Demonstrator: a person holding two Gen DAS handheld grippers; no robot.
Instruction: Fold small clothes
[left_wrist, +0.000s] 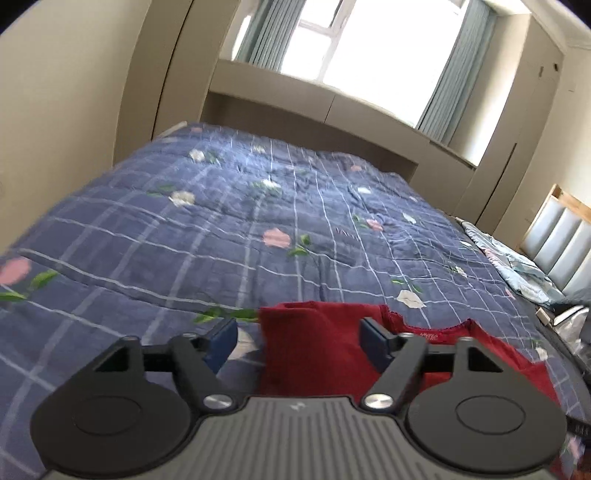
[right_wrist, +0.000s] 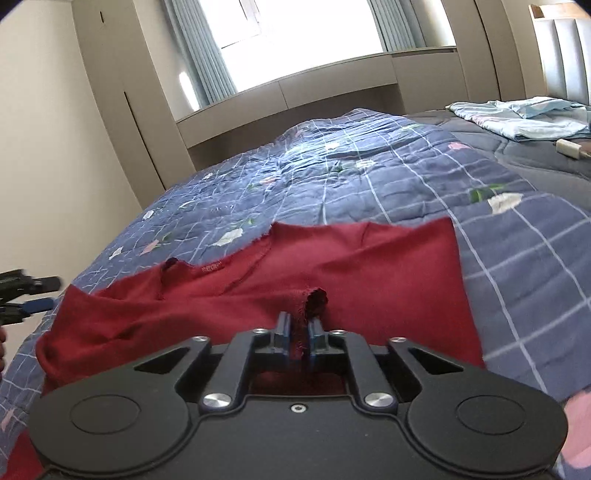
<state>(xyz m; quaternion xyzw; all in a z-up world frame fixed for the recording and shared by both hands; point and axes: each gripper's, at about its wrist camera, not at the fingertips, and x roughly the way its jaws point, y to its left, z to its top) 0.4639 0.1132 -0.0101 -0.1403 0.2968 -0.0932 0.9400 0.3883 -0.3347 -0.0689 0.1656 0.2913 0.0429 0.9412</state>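
While the right tongs pinch the red garment, the left tongs hang spread above its edge.

No text can be read in either view. The dark red knit garment carries a small neckline label with pale lettering, lying right of centre in the lower part of the left wrist view and left of centre in the right wrist view; in both the letters are too small and blurred to make out.
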